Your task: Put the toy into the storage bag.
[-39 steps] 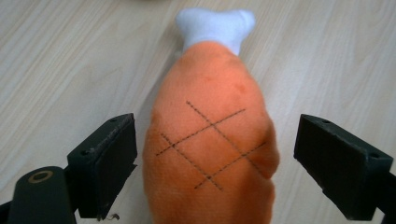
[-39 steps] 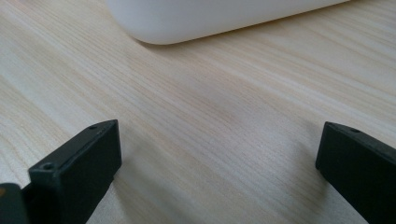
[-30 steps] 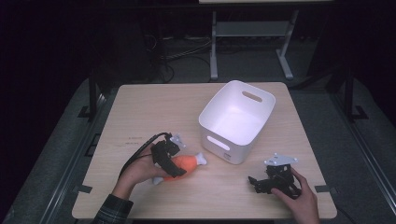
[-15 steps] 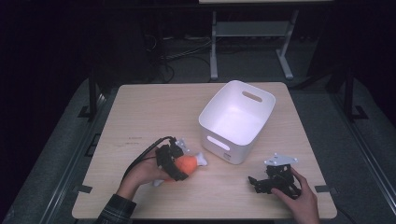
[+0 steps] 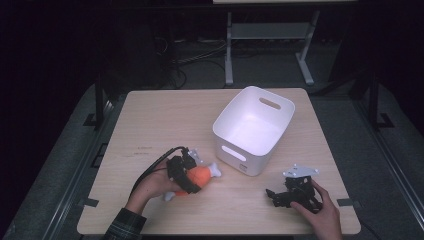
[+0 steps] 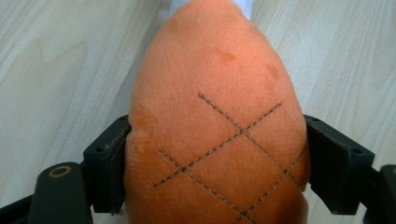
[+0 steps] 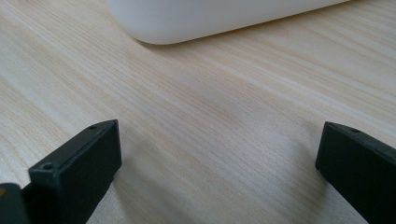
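Jaws around plush drumstick (image 6: 215, 126), bin (image 5: 280, 107) empty

hand-held gripper (image 7: 219, 172) jaws spread wide over bare table (image 7: 196, 102), white bin (image 7: 210, 16) beyond.

Left gripper (image 5: 183, 172): black body, black cable looping from its rear, blocky matte jaws with small screw holes. Right gripper (image 5: 292, 192): black, grey three-cornered plate on top, nearer the white bin (image 5: 253, 129). Left sleeve (image 5: 122, 229): dark plaid.
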Demonstrator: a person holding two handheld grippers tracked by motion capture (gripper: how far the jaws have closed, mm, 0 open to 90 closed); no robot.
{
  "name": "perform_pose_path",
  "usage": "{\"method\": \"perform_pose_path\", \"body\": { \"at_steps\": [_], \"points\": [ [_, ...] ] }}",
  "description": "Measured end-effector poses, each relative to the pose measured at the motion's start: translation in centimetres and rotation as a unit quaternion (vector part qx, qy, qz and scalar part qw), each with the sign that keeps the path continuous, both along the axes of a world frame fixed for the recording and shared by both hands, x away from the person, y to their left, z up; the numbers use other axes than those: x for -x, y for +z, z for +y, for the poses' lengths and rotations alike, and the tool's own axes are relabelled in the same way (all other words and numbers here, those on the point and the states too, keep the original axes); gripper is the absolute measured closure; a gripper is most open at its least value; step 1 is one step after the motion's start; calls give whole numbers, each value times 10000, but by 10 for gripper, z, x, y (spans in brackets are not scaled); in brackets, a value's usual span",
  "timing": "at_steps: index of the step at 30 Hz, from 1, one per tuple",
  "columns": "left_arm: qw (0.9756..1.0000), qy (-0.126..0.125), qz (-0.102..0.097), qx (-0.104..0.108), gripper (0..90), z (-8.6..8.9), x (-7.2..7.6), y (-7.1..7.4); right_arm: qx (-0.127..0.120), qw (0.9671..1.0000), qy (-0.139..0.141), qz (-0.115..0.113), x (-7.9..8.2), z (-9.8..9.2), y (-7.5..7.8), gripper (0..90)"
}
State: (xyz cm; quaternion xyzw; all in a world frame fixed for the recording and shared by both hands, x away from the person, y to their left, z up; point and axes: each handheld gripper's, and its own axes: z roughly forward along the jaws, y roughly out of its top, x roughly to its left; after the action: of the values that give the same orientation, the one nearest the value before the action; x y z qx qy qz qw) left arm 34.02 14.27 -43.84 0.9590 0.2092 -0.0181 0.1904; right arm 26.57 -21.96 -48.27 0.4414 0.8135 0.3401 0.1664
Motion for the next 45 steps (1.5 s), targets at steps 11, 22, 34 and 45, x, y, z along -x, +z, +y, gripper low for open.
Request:
{"method": "perform_pose_path", "body": {
  "at_steps": [11,22,34,45],
  "points": [
    [10000,22,-5,78,214,4,0,4,0,10000,1,0,0,0,0,0],
    [9991,97,-59,411,220,10,3,20,-4,10000,5,3,0,0,0,0],
    [9975,158,-165,667,225,19,4,39,-6,10000,3,3,0,0,0,0],
    [9960,144,-248,841,227,22,4,60,-6,10000,5,2,0,0,0,0]
  ]
}}
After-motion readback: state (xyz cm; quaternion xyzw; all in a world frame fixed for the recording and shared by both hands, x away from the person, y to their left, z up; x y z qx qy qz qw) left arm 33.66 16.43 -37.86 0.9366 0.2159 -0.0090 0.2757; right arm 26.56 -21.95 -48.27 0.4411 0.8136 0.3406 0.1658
